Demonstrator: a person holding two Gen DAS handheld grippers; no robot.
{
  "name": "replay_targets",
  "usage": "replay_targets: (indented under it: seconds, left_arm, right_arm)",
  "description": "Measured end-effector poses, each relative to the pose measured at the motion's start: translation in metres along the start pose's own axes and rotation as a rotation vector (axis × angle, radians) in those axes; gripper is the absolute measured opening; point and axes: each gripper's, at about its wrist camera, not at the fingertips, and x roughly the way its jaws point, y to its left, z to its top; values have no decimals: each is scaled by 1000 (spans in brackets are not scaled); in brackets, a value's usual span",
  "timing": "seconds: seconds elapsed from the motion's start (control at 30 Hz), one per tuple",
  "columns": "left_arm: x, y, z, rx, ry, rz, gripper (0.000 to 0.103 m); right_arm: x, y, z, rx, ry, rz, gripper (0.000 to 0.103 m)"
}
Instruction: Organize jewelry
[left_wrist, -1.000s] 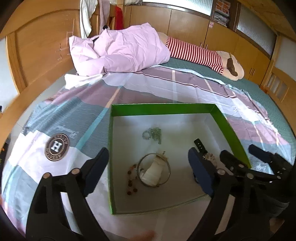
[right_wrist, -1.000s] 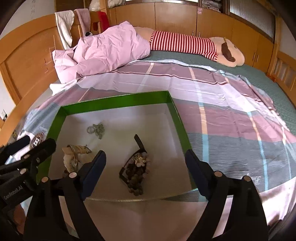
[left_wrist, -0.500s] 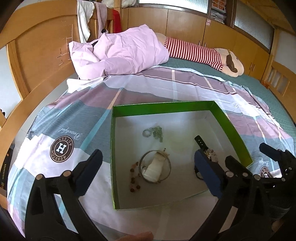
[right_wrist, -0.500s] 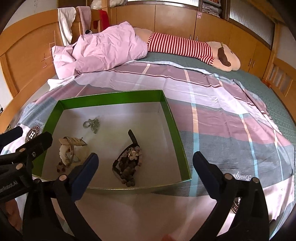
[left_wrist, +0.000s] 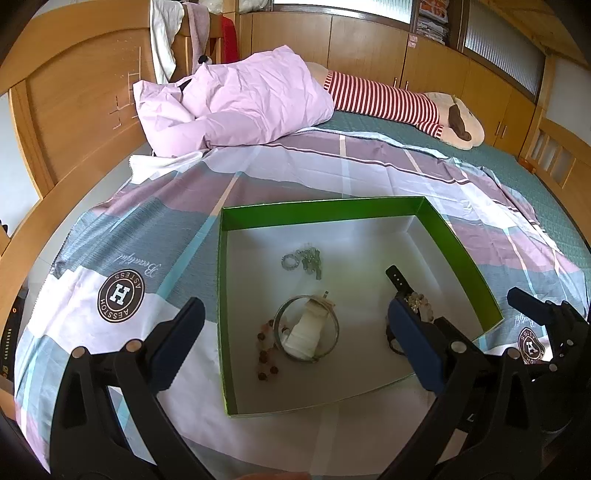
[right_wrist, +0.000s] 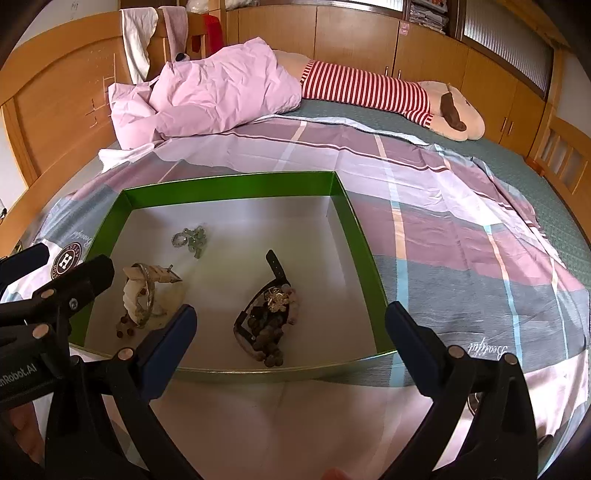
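Observation:
A shallow green box (left_wrist: 321, 212) (right_wrist: 229, 188) with a white floor lies on the bed. In it are a silver bangle around a pale shell piece (left_wrist: 306, 328) (right_wrist: 142, 295), a small reddish bead string (left_wrist: 264, 350), a greenish chain with a ring (left_wrist: 303, 258) (right_wrist: 190, 238), and a black watch under a heap of beads (right_wrist: 267, 321) (left_wrist: 406, 295). My left gripper (left_wrist: 295, 347) is open and empty, above the box's near side. My right gripper (right_wrist: 290, 343) is open and empty, over the box's near right corner. Each gripper shows in the other's view.
The box lies on a plaid sheet (left_wrist: 295, 173) with round logo patches. A pink quilt (left_wrist: 236, 103) and a striped plush toy (right_wrist: 373, 90) lie at the far end. Wooden bed rails (left_wrist: 74, 110) and cabinets (right_wrist: 351, 33) surround the bed.
Both grippers have pulled back and up from the box, so more of the bed shows. The jewelry in the box has not moved.

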Motion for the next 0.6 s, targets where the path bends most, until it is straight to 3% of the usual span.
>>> replay_targets:
  seconds: [0.6]
  left_arm:
    - [8, -1, -3, 0, 30, -2, 99]
  right_arm:
    - [2, 4, -3, -12, 4, 10, 99]
